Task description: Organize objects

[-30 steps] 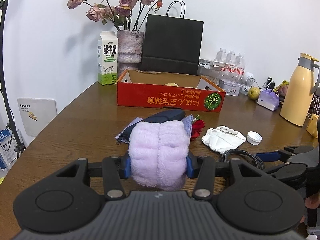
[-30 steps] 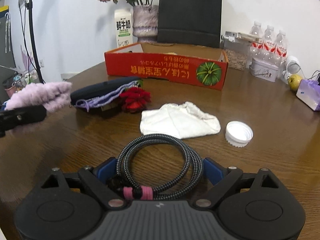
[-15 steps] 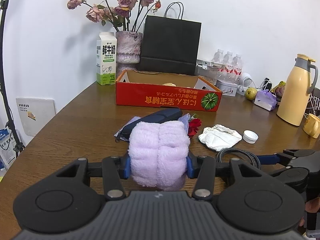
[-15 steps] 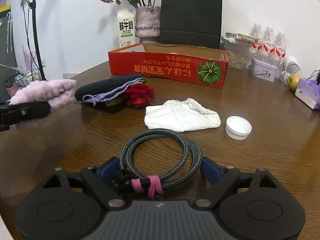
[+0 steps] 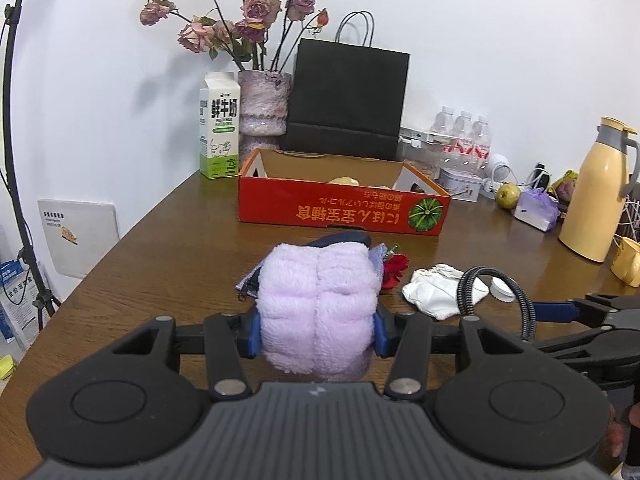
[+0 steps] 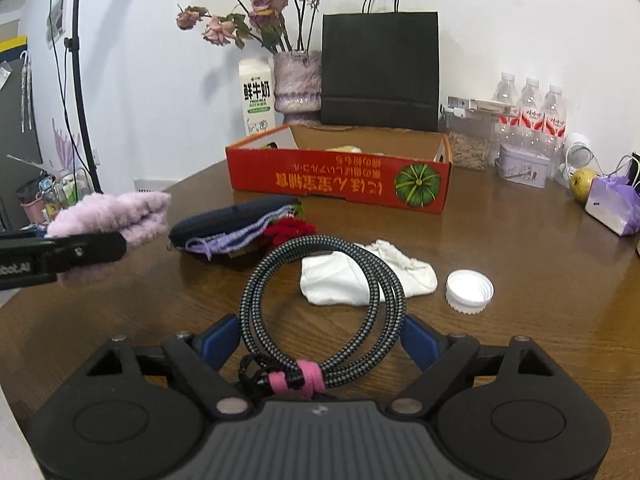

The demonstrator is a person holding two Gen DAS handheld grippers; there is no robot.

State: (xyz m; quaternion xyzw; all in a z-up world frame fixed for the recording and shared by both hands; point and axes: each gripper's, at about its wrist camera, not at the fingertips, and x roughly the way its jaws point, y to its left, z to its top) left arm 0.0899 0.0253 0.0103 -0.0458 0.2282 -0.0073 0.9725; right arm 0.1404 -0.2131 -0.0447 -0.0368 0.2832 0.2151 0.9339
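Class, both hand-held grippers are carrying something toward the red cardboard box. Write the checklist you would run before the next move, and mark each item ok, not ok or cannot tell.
1. Left hand-held gripper squeezes the fluffy lilac folded towel between both pads: ok.
2. Right hand-held gripper has the braided black-and-grey coiled cable between its pads, which have just been closing: ok.
3. Cable is lifted off the brown wooden table: ok.
4. Pink strap keeps the coil bundled: ok.
5. Red cardboard box is open on top: ok.
6. Enough free room inside the box: cannot tell.
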